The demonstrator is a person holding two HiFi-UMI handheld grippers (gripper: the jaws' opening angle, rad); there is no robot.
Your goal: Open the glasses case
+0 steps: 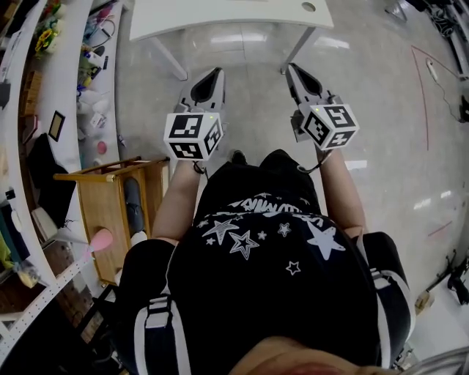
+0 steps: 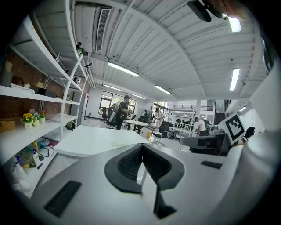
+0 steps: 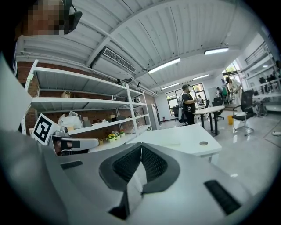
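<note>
A black top printed with white stars (image 1: 256, 242) fills the bottom of the head view, its wearer standing on a glossy floor (image 1: 381, 132) short of a white table (image 1: 220, 18).

At far left, white shelving (image 1: 69, 80) crowded with bottles, flowers and oddments runs along the wall, with a wooden trolley (image 1: 110, 194) parked beside it.

The left gripper (image 1: 213, 72) is carried at arm's length, roughly level and aimed at the table. Its fingers (image 2: 129, 163) are clenched pad to pad on nothing. The right gripper (image 1: 292, 68) is held alongside at the same height, near its partner but not touching it, and its fingers (image 3: 153, 165) are likewise pressed together and empty. Both appear to be held like this for an approach, not for work, since nothing lies within reach.

The glasses case cannot be made out in any view. A thin pale item (image 2: 125, 142) lies on the table top in the left gripper view, but what it is cannot be told.

To the right, a red line (image 1: 419, 88) marks the floor and cables trail along the edge. Nothing stands on the floor between the person and the table. People (image 2: 120, 112) stand at desks further down the room, well clear.
</note>
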